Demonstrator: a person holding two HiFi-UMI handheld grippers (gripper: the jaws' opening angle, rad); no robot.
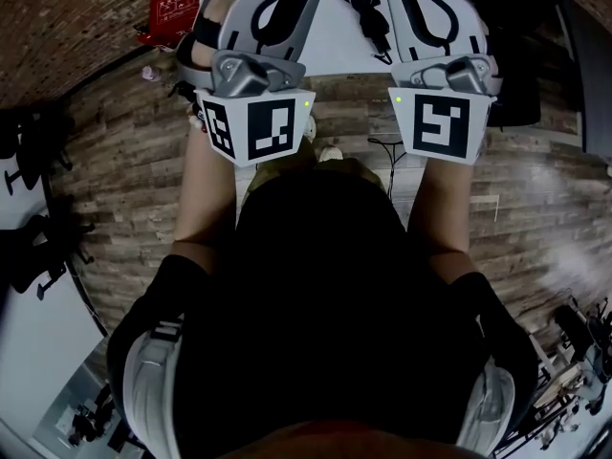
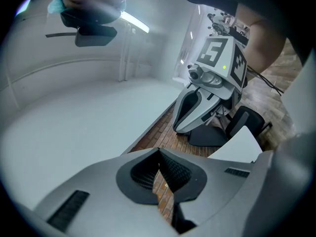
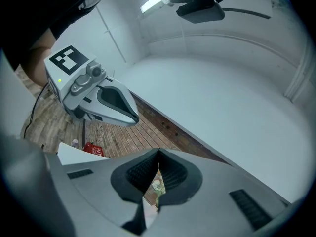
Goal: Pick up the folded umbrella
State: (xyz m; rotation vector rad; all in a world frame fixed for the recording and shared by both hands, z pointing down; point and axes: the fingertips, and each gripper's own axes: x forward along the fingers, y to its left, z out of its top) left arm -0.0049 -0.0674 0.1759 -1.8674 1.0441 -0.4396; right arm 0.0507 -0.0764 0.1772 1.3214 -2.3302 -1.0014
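The folded umbrella (image 1: 367,10) lies on the white, smooth worktop (image 1: 320,27) at the top of the head view. It is a slim, dark, crumpled-looking bundle with a loop or strap trailing from it. In that view it sits between the two grippers, closer to the right one, and neither holds it.

The left gripper (image 2: 159,152) has its jaws clenched. Its matte grey shells curve in to a point, where the black ribbed pads meet tip to tip with nothing between them (only brown floor shows through the slit below). The right gripper (image 3: 158,154) is the same: jaws pressed together at the tips, ribbed black pads touching, empty. Both are held out level, side by side and well apart. Each carries a white cube printed with black square markers (image 1: 253,127) and lit by a small green lamp.

The floor (image 1: 134,161) is made of worn wooden planks in mixed grey and brown. A band of rough brick (image 2: 153,132) runs along the foot of a plain, pale wall (image 2: 74,112). A flat red box (image 1: 172,12) lies on the planks just beside the worktop's left corner. The person's dark top fills the lower half of the head view.
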